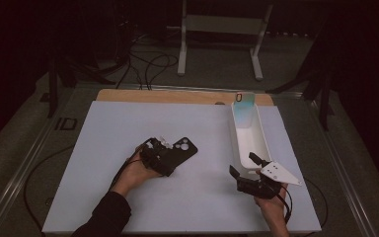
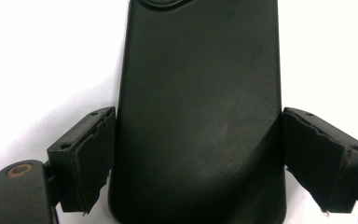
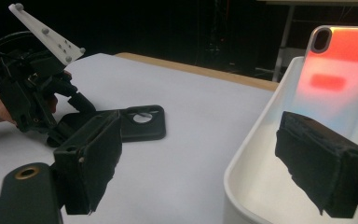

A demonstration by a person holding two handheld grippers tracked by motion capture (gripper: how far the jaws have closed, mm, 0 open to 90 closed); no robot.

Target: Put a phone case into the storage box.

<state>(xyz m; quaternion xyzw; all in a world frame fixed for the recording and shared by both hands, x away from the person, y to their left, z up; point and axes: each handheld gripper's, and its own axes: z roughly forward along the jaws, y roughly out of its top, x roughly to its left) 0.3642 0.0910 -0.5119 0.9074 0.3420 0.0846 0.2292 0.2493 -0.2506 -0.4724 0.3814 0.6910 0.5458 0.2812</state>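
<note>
Flat black rubbery phone case [image 2: 198,112], back side up with its camera cut-out at the far end, lies on the white worktop [image 1: 128,197] left of centre, angled toward the far right. My left gripper [image 1: 164,157] sits over its near end. In the left gripper view the case runs between my two jaws: the right one looks to be against its edge, while a thin sliver of worktop shows between the left one and the case. So the jaws bracket the case at nearly full spread; not clamped on it as far as I can see. My left hand [image 1: 137,173] rests on the worktop behind the gripper.

To the right stands a long white plastic bin [image 1: 238,143], running near to far along the right part of the worktop. A second phone case with an iridescent, clear-rimmed back [image 3: 336,70] leans upright against the bin's far end wall, camera hole at the top.

My right gripper [image 1: 243,165] is at the bin's near end, jaws spread wide, one outside the near-left wall, the other over the bin's inside. Nothing between them but the rim.
</note>
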